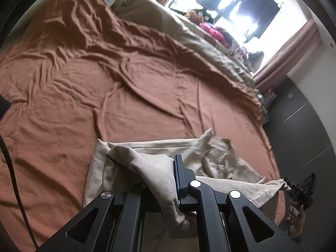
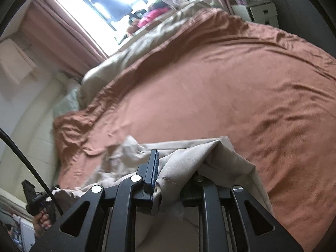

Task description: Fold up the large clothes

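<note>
Left wrist view shows a beige garment point(image 1: 210, 153) lying near the front edge of a bed, on a rust-brown bedspread point(image 1: 105, 88). Part of it lies flat and part is crumpled, while a fold of the cloth rises from it and runs between the two fingers of the left claw point(image 1: 161, 174), which is pressed together on that fold; the dark blue pad of one finger point(image 1: 178, 172) lies flat against the fabric and the other finger is hidden under the cloth. At the lower right of the same view, the right claw point(image 1: 287, 185) pinches another corner of the garment, stretched out to a point, with the person's hand point(image 1: 296, 220) below it.

Right wrist view gives the mirror of this: the beige garment point(image 2: 226, 159) is gathered up between the right claw's point(image 2: 170, 174) fingers, closed on a seam of the cloth, one blue-padded finger point(image 2: 152, 168) showing and the other covered. The left claw point(image 2: 31, 195) appears small at the lower left, held by a hand point(image 2: 42, 218), touching the garment's far end.

Around the garment the bedspread point(image 2: 210, 88) is wrinkled. Beyond it lies a pale khaki duvet point(image 1: 189, 33), and behind that a bright window point(image 1: 237, 6) framed by dusty pink curtains point(image 1: 289, 48), with dark clothes hanging outside. A pink item point(image 1: 212, 31) sits on the sill among other blurred things. A black cable point(image 2: 27, 163) crosses the lower left of the right wrist view.
</note>
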Available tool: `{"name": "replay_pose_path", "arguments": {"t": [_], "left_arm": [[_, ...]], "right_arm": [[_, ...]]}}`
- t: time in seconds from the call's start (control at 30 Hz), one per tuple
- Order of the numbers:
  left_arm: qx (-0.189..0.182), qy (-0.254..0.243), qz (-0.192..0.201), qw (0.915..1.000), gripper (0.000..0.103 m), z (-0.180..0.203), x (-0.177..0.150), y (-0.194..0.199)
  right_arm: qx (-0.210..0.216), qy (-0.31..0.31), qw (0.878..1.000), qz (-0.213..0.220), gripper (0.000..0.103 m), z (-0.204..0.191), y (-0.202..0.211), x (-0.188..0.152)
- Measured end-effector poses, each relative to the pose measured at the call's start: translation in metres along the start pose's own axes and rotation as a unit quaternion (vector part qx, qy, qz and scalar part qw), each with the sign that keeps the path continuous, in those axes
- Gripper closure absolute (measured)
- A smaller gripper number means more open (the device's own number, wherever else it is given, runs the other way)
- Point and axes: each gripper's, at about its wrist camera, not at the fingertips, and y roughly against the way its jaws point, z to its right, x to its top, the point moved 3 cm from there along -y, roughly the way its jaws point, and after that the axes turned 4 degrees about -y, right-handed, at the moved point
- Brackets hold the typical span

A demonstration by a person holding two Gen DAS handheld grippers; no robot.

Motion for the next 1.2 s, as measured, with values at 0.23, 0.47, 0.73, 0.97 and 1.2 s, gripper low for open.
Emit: {"name": "replay_pose_path", "arguments": {"t": [0.23,0.47,0.73,0.97,1.2], "left_arm": [[0.019,0.018,-0.060,0.9979,0.070,-0.017,0.001,-0.051],[0.023,0.011,-0.013,0.9996,0.014,-0.011,0.009,-0.033],[0.064,-0.051,-0.033,0.9961,0.013,0.011,0.002,-0.039],[0.088,-0.109,-0.106,0.9844,0.015,0.033,-0.028,-0.093],[0.142,-0.158,-0.174,0.9616,0.026,0.035,-0.051,-0.142]], "right_arm": [[0.013,-0.035,0.999,-0.030,0.070,-0.001,-0.036,0.012],[0.036,-0.012,0.999,-0.017,0.024,-0.031,-0.020,0.025],[-0.026,0.079,0.995,-0.053,0.024,-0.088,-0.029,0.001],[-0.058,0.134,0.982,-0.122,0.024,-0.125,-0.084,-0.021],[-0.126,0.200,0.954,-0.186,0.047,-0.139,-0.149,-0.049]]}}
